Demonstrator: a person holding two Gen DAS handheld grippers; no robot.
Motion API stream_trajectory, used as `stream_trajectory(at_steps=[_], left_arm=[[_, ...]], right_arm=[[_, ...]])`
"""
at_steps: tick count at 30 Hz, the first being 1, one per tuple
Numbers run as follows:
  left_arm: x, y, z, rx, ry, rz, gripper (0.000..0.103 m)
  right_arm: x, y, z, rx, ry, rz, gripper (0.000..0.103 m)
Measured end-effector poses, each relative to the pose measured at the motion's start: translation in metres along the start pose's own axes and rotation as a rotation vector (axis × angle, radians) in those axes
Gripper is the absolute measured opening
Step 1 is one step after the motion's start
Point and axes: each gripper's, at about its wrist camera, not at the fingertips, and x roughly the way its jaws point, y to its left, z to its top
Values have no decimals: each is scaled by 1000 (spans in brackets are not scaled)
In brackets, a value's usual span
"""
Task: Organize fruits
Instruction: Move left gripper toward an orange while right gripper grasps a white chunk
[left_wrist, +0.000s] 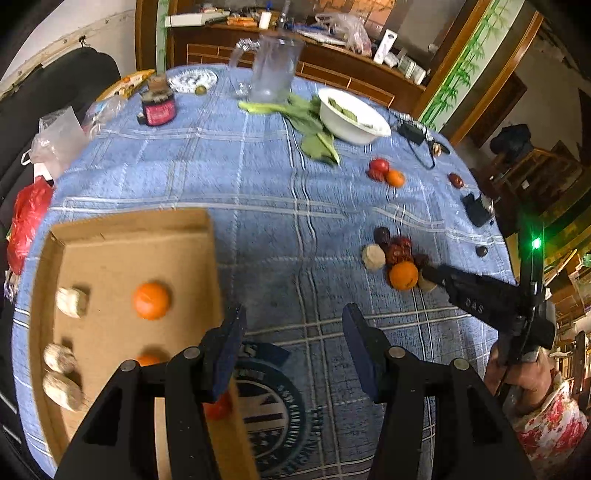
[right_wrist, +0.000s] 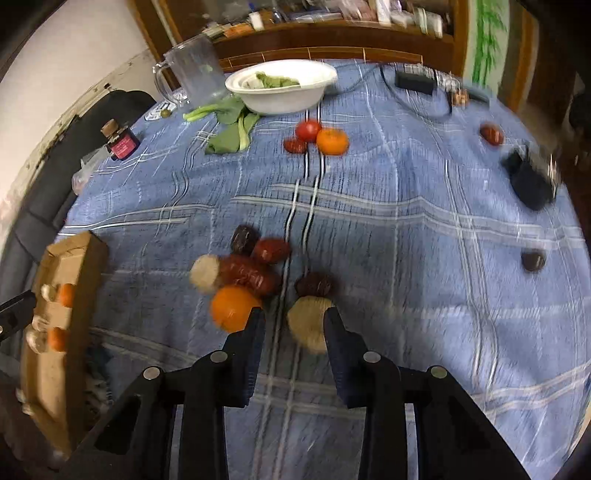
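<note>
A cardboard tray (left_wrist: 74, 240) sits at the left and holds an orange (left_wrist: 151, 300), a second orange (left_wrist: 147, 360), a red fruit (left_wrist: 218, 406) and three pale round pieces (left_wrist: 72, 302). My left gripper (left_wrist: 293, 347) is open and empty, its left finger over the tray's right wall. A pile of fruit lies mid-table: an orange (right_wrist: 232, 308), dark red dates (right_wrist: 251, 275) and pale pieces (right_wrist: 204, 274). My right gripper (right_wrist: 294, 321) is open at the pile, a pale piece (right_wrist: 308, 319) between its fingertips against the right finger. It also shows in the left wrist view (left_wrist: 428, 275).
A tomato (right_wrist: 307, 130), an orange (right_wrist: 332, 141) and a red date (right_wrist: 294, 145) lie farther back. A white bowl (right_wrist: 280, 99), leafy greens (right_wrist: 231, 129), a plastic jug (right_wrist: 195, 72), a small jar (right_wrist: 122, 142), loose dates (right_wrist: 533, 260), a black device (right_wrist: 530, 179) and cables are spread around the table.
</note>
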Motion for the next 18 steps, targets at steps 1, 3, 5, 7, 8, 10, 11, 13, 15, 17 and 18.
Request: stream_trajectory(at_steps=[1, 3, 5, 7, 8, 10, 11, 13, 15, 17, 18], left_arm=[[5, -5, -2, 2, 10, 2, 53], [15, -15, -4, 7, 24, 1, 53], [23, -28, -6, 20, 31, -4, 53], [33, -40, -8, 34, 40, -7, 53], [37, -43, -8, 36, 45, -8, 53], [44, -52, -9, 31, 56, -16, 53], [45, -54, -9, 28, 57, -17, 53], [47, -60, -10, 34, 52, -11, 53], [49, -65, -9, 39, 53, -2, 53], [55, -72, -7, 46, 51, -1, 53], [58, -75, -6, 51, 48, -1, 53]], right_arm=[[1, 0, 2, -10, 2, 5, 36], [2, 3, 3, -49, -4, -17, 36], [5, 6, 0, -72, -13, -37, 36], [3, 1, -3, -71, -27, -33, 36], [4, -2, -2, -66, -29, -35, 36], [6, -8, -2, -47, -19, -25, 47], [8, -11, -2, -37, -10, -13, 57], [10, -18, -7, -21, -5, -3, 60], [12, -26, -10, 18, -1, 27, 51], [11, -37, -12, 68, -13, 61, 25], [10, -44, -13, 96, -12, 90, 25]])
